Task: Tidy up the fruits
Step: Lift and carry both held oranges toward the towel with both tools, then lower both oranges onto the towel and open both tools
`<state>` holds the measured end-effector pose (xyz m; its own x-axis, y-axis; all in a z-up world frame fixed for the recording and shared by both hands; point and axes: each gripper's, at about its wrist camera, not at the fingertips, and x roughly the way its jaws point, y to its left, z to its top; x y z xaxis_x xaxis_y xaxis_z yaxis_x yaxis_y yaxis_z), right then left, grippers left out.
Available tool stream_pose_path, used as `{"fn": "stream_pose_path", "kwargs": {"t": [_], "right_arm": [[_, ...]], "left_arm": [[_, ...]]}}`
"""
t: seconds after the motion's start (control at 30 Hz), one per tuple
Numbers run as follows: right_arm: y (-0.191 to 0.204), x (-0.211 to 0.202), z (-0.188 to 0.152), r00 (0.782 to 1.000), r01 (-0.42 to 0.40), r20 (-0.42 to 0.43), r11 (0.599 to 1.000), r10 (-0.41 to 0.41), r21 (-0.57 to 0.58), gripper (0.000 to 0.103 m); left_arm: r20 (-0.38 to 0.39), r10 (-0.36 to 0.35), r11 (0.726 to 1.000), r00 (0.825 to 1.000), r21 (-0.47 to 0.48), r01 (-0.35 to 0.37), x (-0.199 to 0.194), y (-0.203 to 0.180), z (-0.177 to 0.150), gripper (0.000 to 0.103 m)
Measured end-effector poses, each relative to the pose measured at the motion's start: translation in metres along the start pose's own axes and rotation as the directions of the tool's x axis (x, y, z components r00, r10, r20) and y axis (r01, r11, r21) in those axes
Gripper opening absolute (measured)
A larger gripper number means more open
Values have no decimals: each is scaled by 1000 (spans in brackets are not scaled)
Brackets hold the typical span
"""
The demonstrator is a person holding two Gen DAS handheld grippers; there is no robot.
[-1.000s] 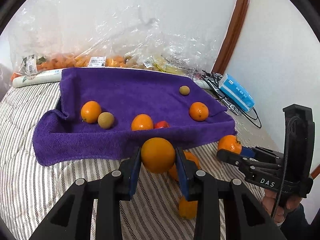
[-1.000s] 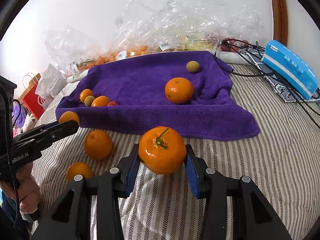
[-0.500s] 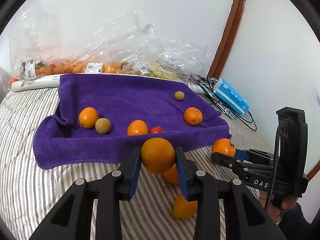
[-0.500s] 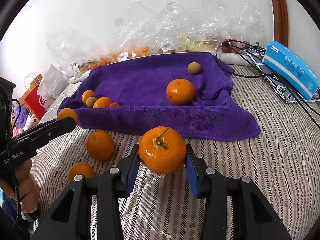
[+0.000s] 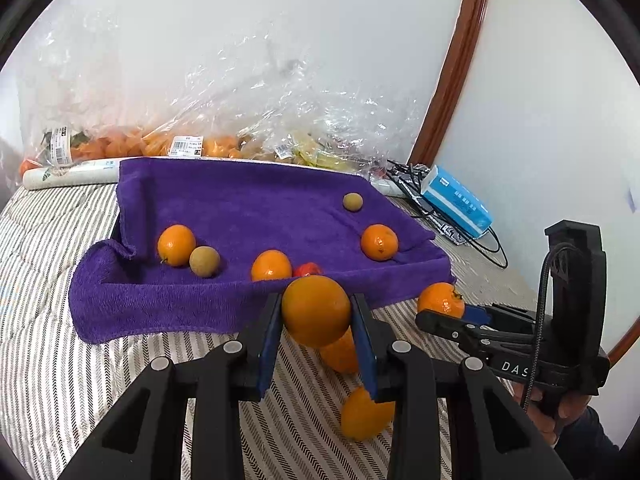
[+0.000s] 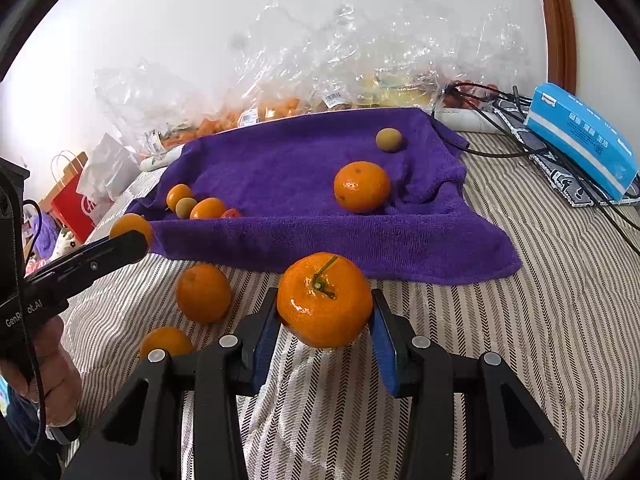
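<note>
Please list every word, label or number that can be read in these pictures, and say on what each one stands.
"DAS": white letters on the right gripper body; the rest is cut off.
"GenR..ot.AI": on the left gripper body; the middle letters are blurred.
Blue box: white print, too small to read.
Barcode stickers on the plastic bags: too small.
Red bag: partial white logo, unreadable.

Orange mandarins point(image 5: 379, 242), purple towel point(image 5: 256, 204), grey-and-white striped bedcover point(image 6: 560, 300), blue box point(image 6: 580, 144), blue-padded black fingers point(image 5: 266, 344).

Open purple towel point(image 5: 256, 208) centre lies free between the fruit clusters; two loose oranges point(image 6: 203, 293) block the striped bedding point(image 6: 540, 320) below its edge
</note>
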<state>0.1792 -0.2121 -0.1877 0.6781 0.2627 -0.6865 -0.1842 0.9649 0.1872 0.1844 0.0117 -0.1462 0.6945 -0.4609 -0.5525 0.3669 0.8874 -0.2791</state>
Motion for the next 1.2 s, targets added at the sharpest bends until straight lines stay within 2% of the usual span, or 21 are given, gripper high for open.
{"fn": "stream_pose_path", "kwargs": {"t": [0.33,0.5,0.73,0.93,1.2], "right_arm": [[0,-7,-1,999,0,34,1000,0,10,43],[5,-15,3,998,-41,41,999,41,5,43],[21,-31,28,993,-49,108,997,55,-55,43],[21,-29,50,989,-40,141,996,51,-78,43],[23,-27,78,983,27,186,994,-8,-103,43]], "left_arm": [[45,-14,1000,999,0,14,-12,1,5,32],[68,7,1000,998,-11,-6,-18,3,11,32],[93,20,999,995,-33,-17,-30,5,29,32],[94,68,997,993,-53,-63,-33,6,45,32],[78,126,990,989,-80,-120,-24,16,62,32]]}}
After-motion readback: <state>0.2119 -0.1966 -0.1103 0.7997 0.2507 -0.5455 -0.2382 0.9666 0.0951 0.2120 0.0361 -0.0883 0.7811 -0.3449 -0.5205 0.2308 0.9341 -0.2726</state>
